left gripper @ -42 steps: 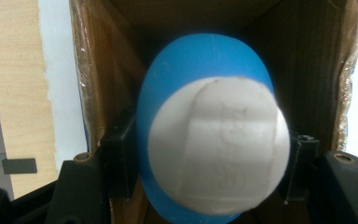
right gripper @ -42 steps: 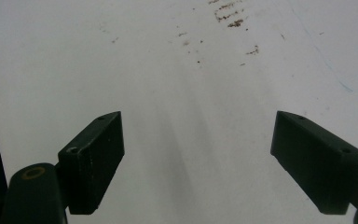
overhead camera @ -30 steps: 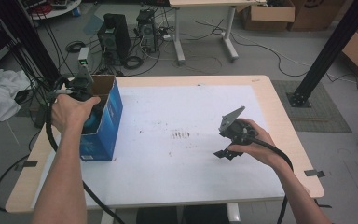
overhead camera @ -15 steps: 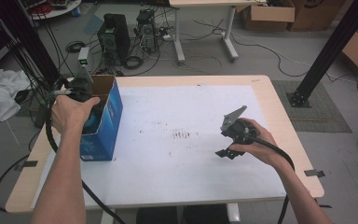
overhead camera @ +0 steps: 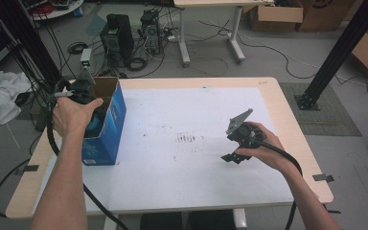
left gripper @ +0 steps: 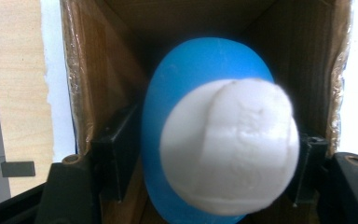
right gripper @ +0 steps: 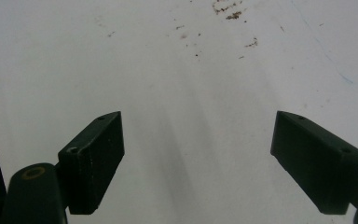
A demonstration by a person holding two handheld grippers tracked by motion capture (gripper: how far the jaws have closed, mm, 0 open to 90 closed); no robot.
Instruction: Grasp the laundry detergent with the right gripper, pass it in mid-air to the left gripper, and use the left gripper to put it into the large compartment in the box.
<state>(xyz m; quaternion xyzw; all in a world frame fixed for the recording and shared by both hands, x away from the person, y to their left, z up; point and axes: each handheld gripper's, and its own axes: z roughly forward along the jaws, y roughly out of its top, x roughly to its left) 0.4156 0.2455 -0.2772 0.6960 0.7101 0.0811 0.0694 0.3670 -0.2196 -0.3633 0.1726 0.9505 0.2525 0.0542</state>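
Observation:
A blue bottle [left gripper: 200,70] with a white cap [left gripper: 230,144] stands inside an open blue cardboard box [overhead camera: 109,129] at the table's left edge, cap towards the camera. My left gripper [left gripper: 214,172] reaches down into the box. Its jaws have just been opening and now flank the bottle without pressing on it. A hand covers most of that gripper in the high view. My right gripper [overhead camera: 231,156] hovers low over the white table top [overhead camera: 196,187] at the right, open, with nothing between its fingers [right gripper: 93,158].
Small dark marks [overhead camera: 187,139] dot the middle of the white surface. The box's brown inner walls [left gripper: 98,70] stand close on both sides of the left jaws. On the floor beyond the table are computer cases [overhead camera: 117,36], cables and cardboard boxes [overhead camera: 273,17].

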